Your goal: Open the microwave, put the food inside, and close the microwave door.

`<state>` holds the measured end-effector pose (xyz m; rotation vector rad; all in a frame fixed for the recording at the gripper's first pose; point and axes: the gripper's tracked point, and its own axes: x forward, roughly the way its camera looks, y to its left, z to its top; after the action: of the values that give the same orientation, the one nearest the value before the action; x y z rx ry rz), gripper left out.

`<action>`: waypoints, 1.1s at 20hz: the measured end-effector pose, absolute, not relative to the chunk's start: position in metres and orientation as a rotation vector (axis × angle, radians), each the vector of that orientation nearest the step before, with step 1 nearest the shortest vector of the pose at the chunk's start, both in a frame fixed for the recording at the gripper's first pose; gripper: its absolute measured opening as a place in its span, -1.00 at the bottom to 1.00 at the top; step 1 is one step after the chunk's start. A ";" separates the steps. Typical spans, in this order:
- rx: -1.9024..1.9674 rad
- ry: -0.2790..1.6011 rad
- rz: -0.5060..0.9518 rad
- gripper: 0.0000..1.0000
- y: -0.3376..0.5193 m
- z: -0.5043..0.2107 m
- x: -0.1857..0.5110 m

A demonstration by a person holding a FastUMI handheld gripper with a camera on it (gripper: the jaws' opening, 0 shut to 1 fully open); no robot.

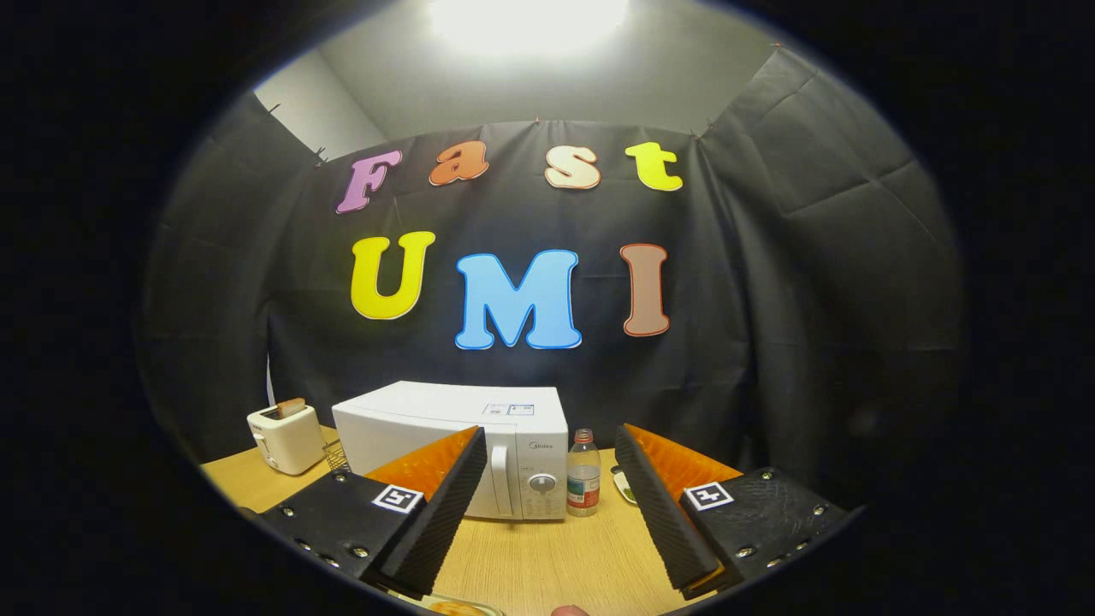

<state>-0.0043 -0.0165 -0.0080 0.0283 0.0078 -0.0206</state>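
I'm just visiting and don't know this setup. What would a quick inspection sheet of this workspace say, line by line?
Surface: wooden table, light grain.
Job's things: white microwave, door shut, beyond the fingers; tray of food at the near edge, barely visible.
Clutter: white toaster with bread in it, left of the microwave; plastic bottle right of it.
Tool: tool open, fingers apart, holding nothing.
Cables: nothing seen.
Surroundings: black cloth wall; bright ceiling light.

We read what looks like "Midea" on the microwave (479, 445) front; the bottle (583, 484) label stays illegible.
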 end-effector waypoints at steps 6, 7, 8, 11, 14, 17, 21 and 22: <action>0.040 0.023 -0.014 0.90 -0.008 -0.016 -0.002; 0.042 0.027 -0.011 0.90 -0.005 -0.019 -0.002; 0.043 0.030 -0.007 0.91 -0.003 -0.020 -0.001; 0.038 0.038 0.011 0.91 0.004 -0.027 0.007; 0.045 0.052 0.029 0.91 0.010 -0.037 0.023; 0.045 0.075 0.052 0.91 0.019 -0.053 0.044; 0.032 0.116 0.090 0.91 0.033 -0.078 0.076; 0.032 0.124 0.094 0.91 0.035 -0.084 0.083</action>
<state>0.0834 0.0346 -0.0838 0.0317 0.1241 0.0942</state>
